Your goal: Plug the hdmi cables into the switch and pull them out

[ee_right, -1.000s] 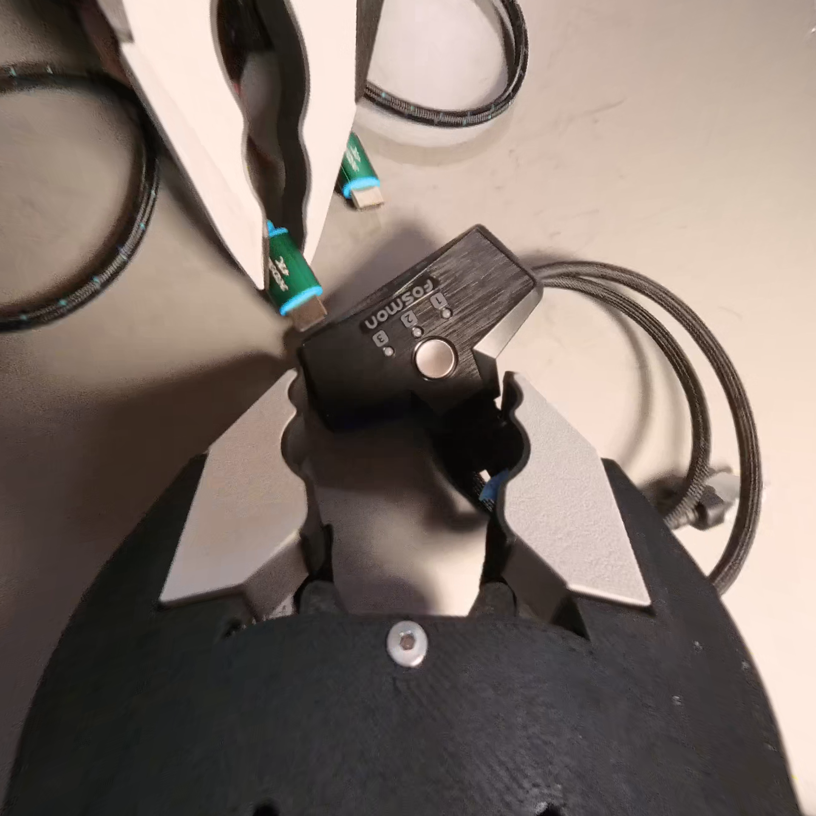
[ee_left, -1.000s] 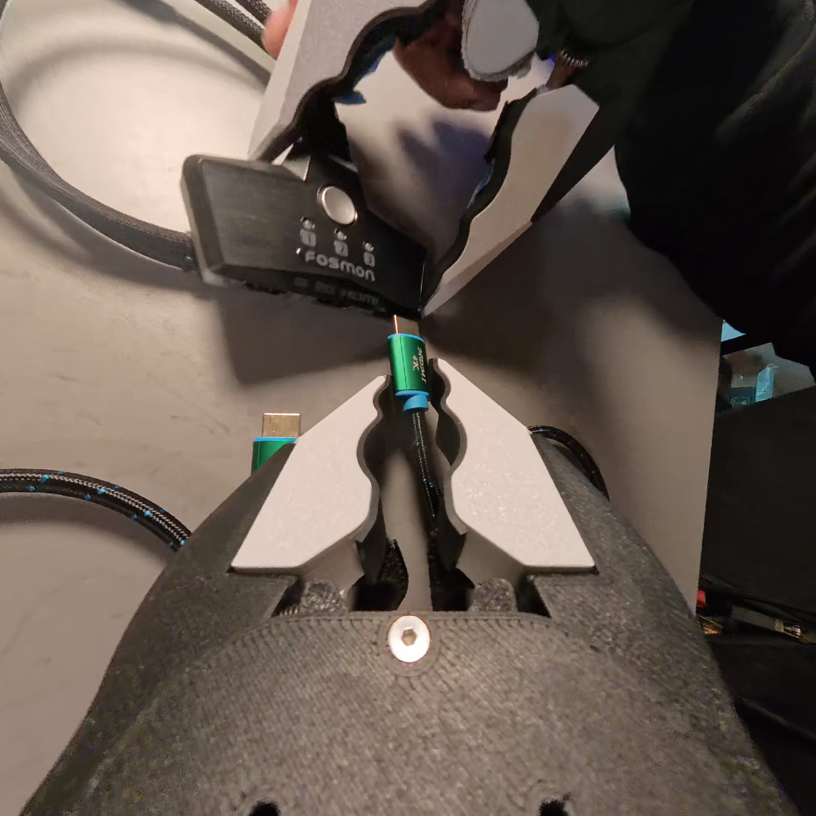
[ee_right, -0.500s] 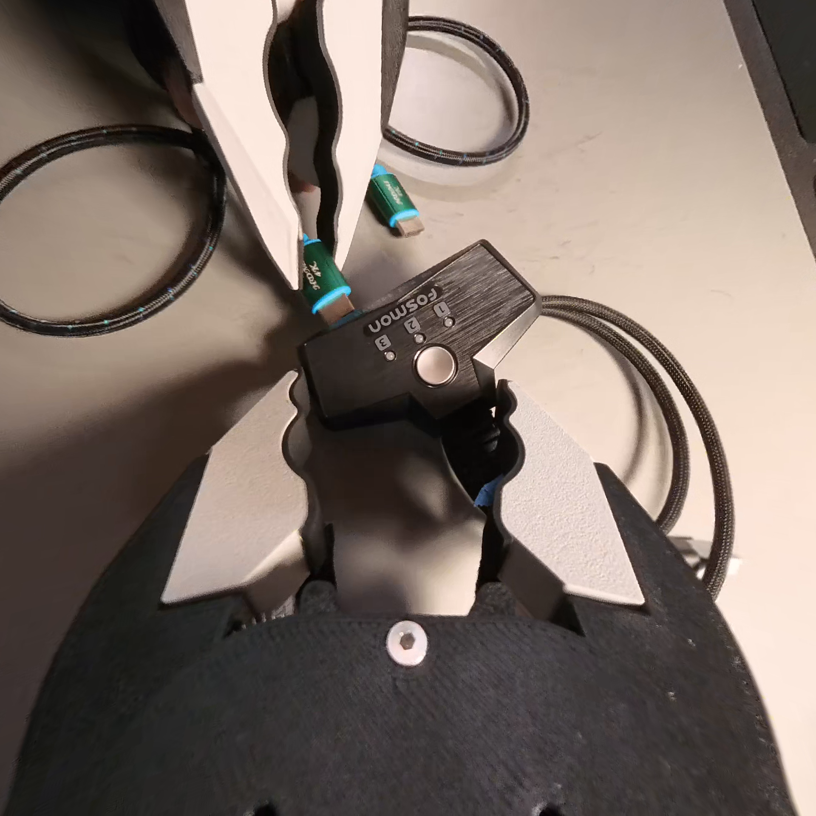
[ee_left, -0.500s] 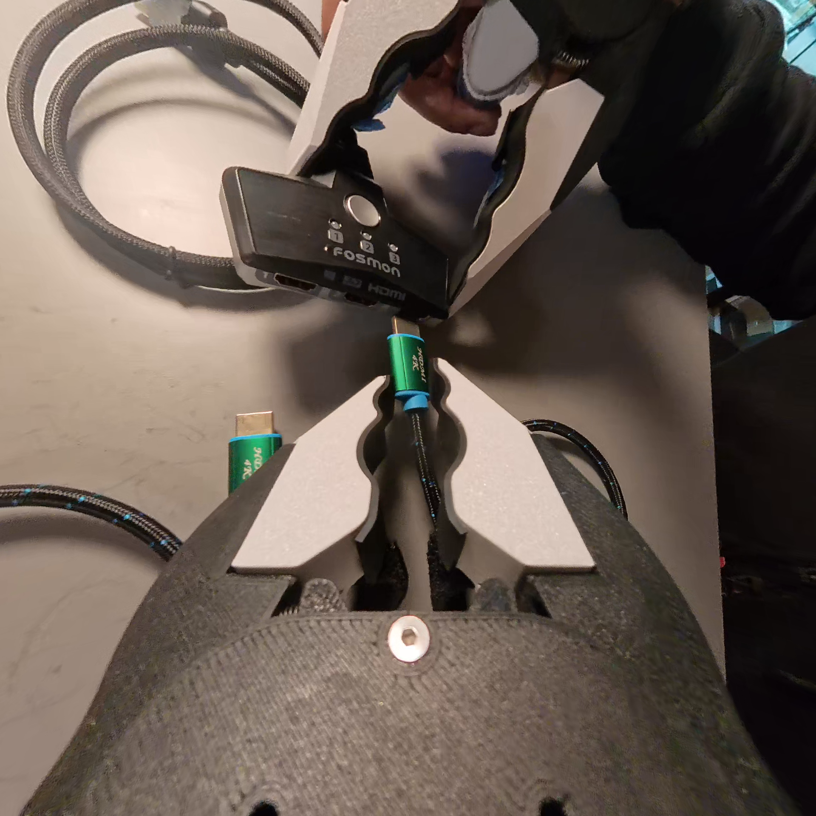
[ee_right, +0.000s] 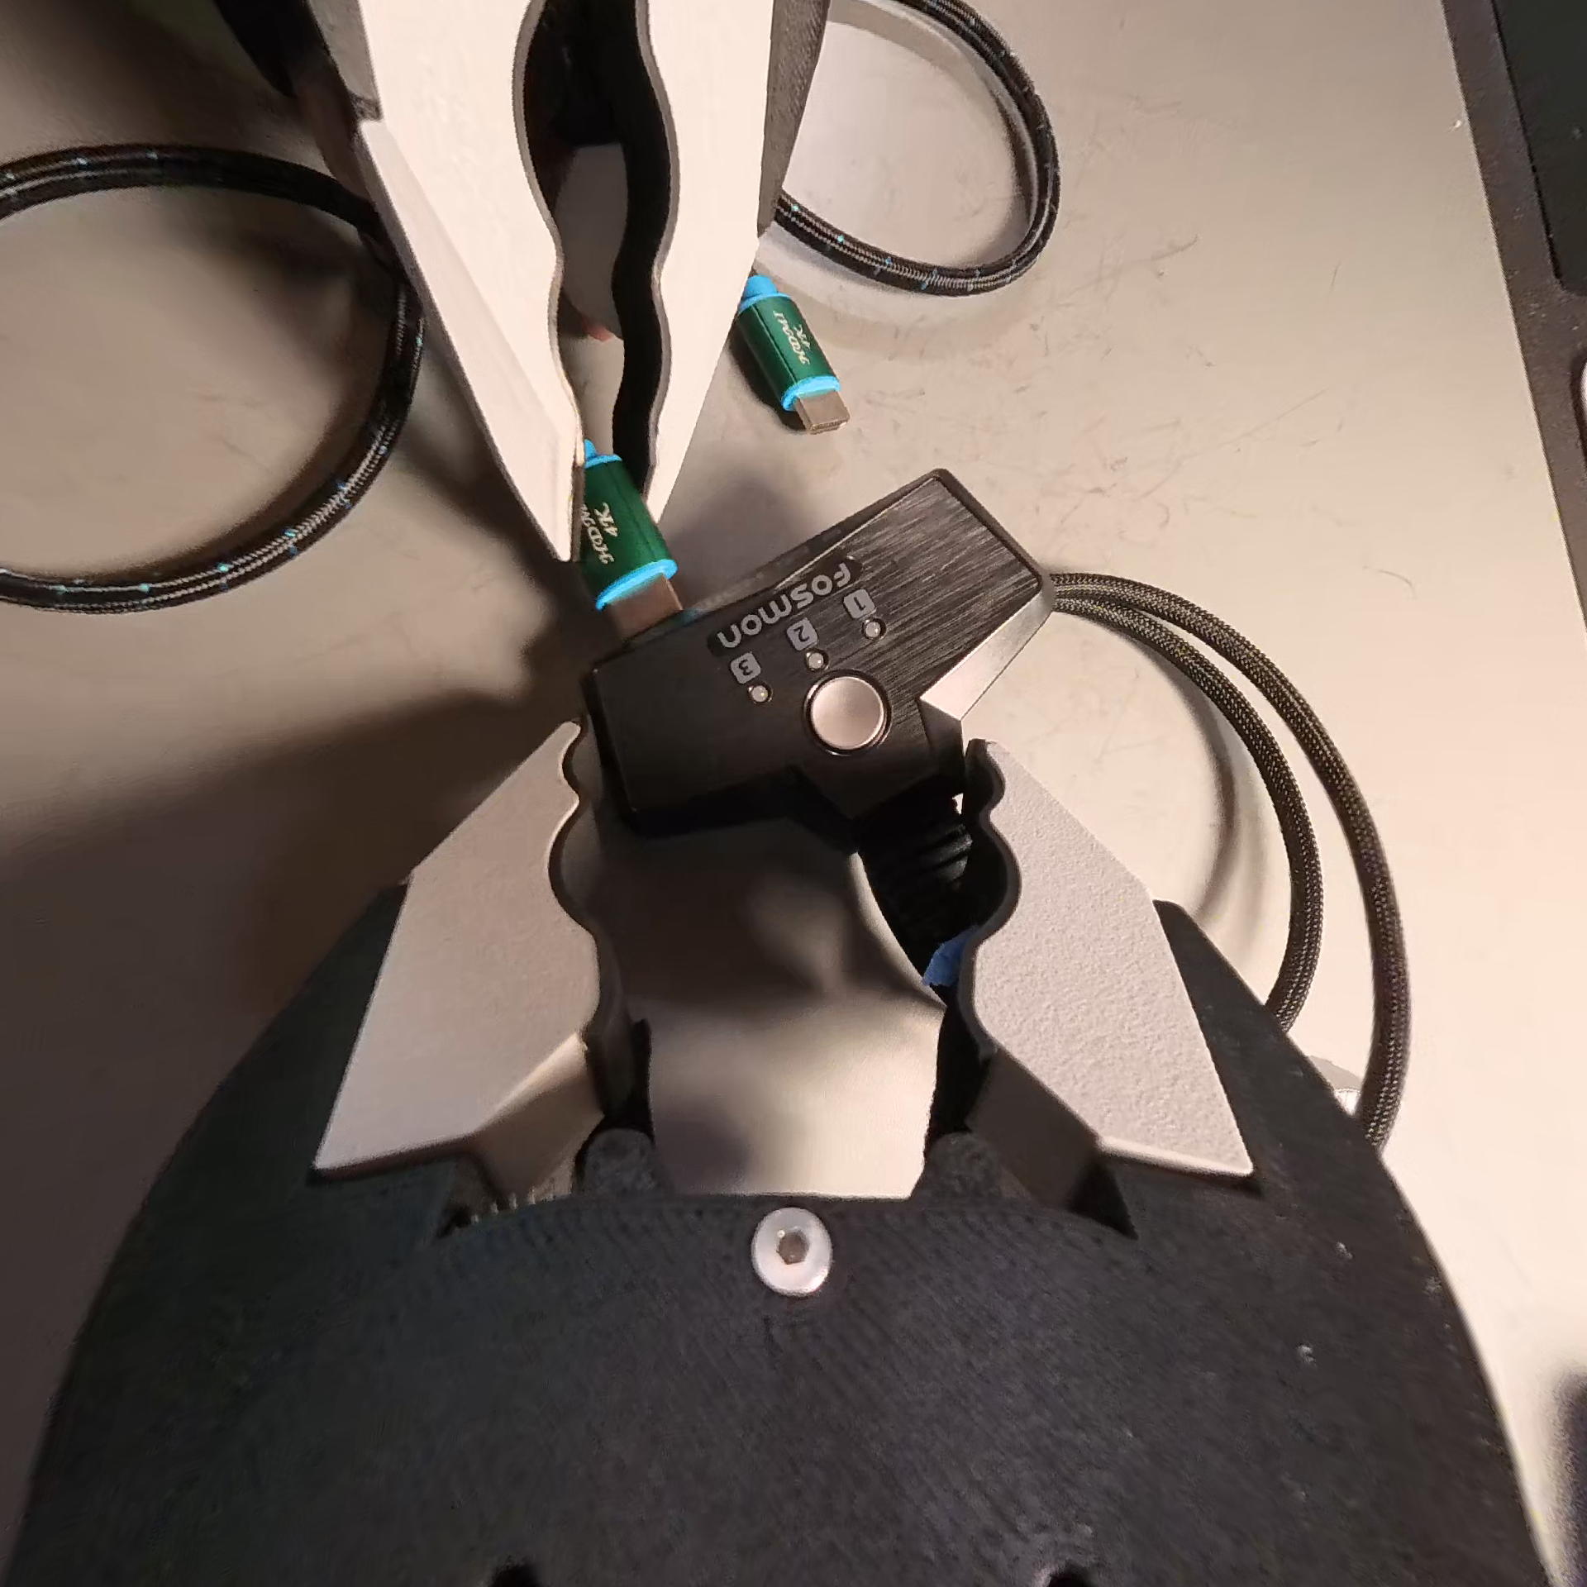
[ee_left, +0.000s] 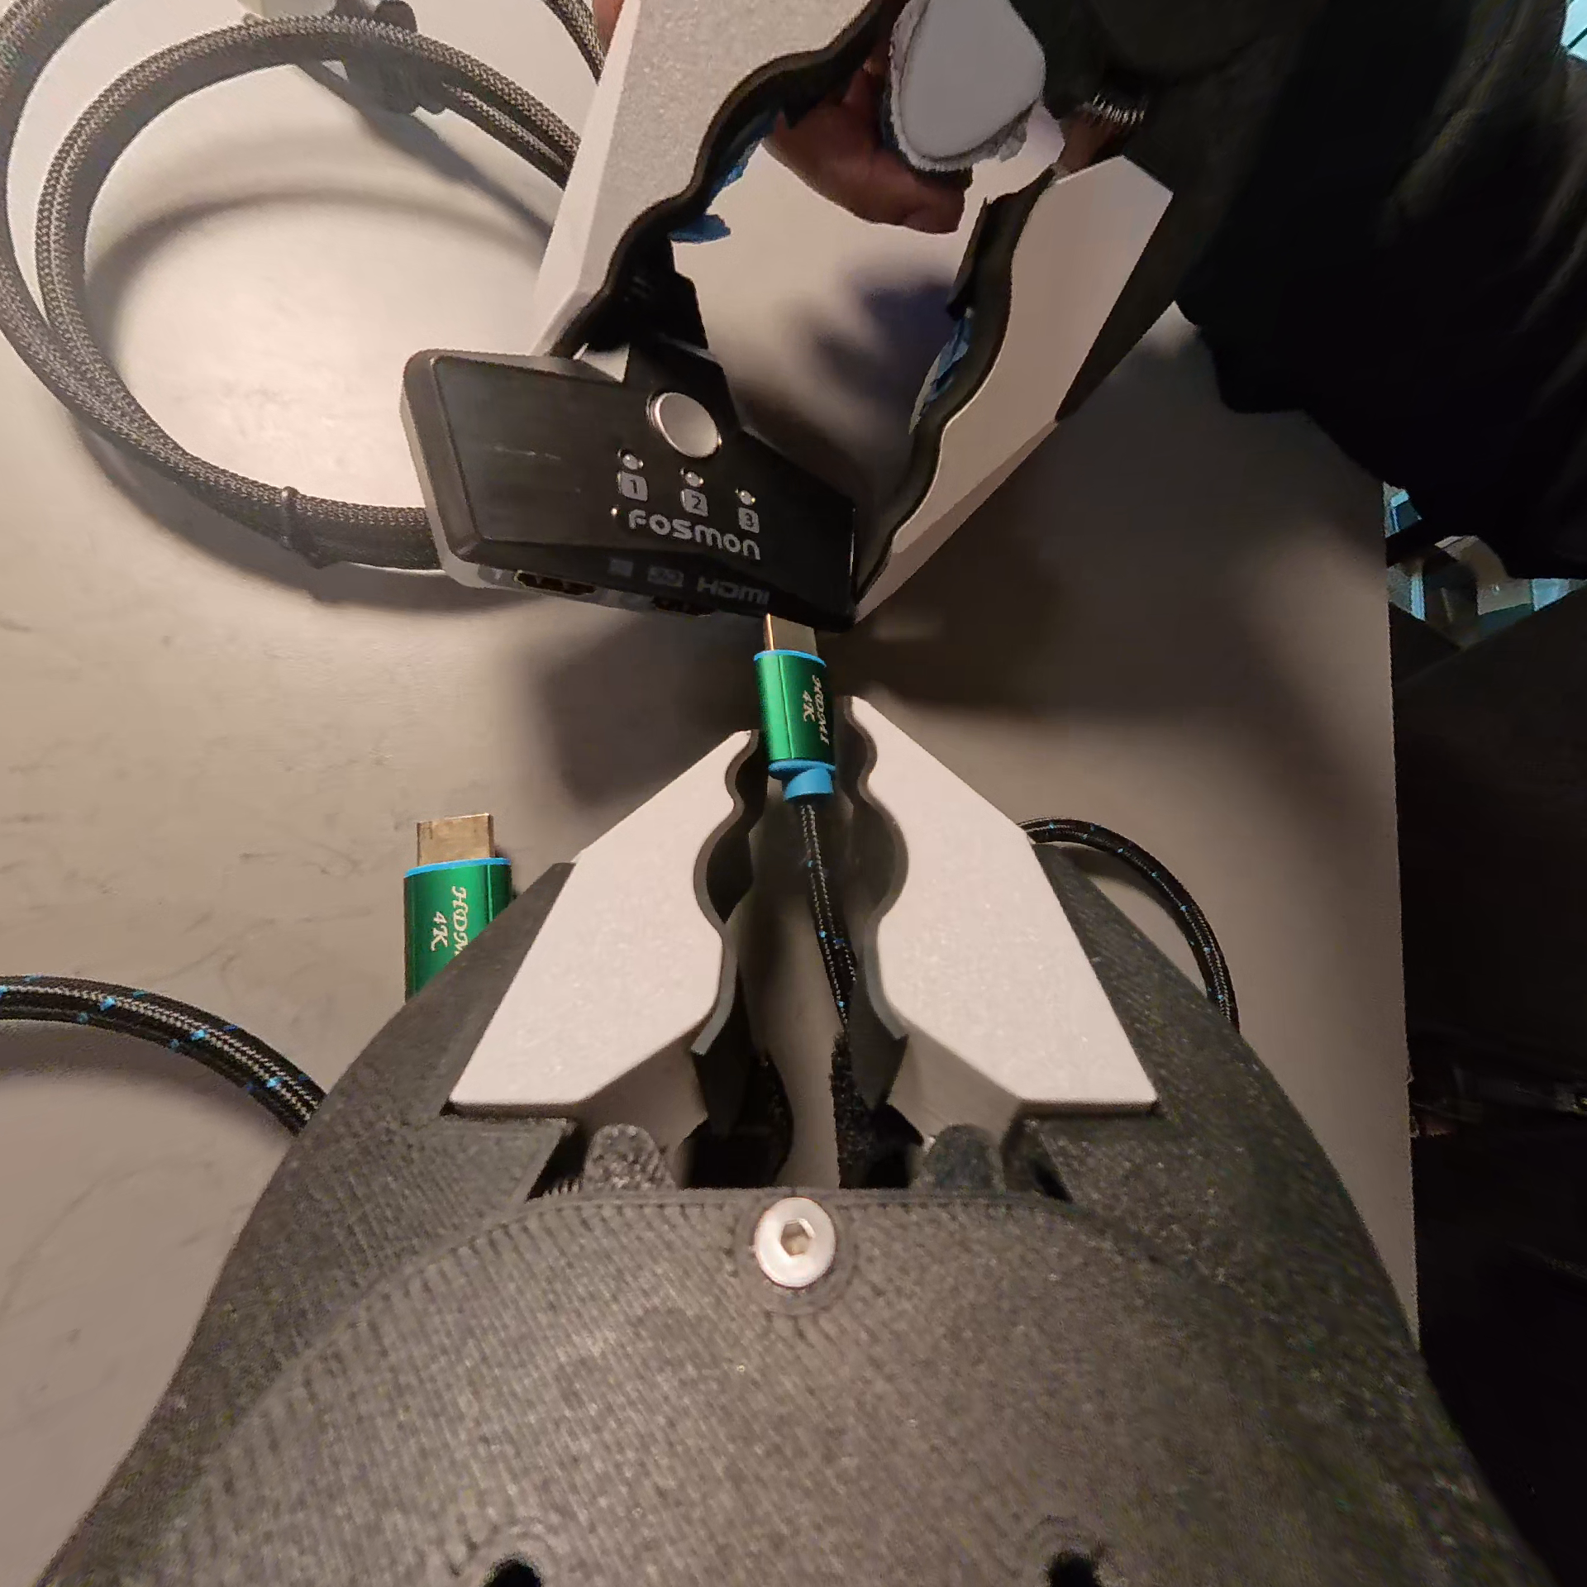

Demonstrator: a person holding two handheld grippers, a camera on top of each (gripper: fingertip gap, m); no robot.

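From my remote seat: the HDMI switch (ee_right: 816,670) shows a brushed black face with a round silver button (ee_right: 846,713) and pale markings. The held HDMI plug (ee_left: 792,717) is metallic green with a bright blue collar and pale lettering; a spare HDMI plug (ee_left: 455,923) matches it. Their braided cables (ee_left: 155,1030) are black flecked with blue. My left tongs (ee_left: 799,756) and right tongs (ee_right: 781,773) have pale grey fingers on textured black bodies. The tabletop (ee_right: 1202,386) is a scuffed beige-grey.
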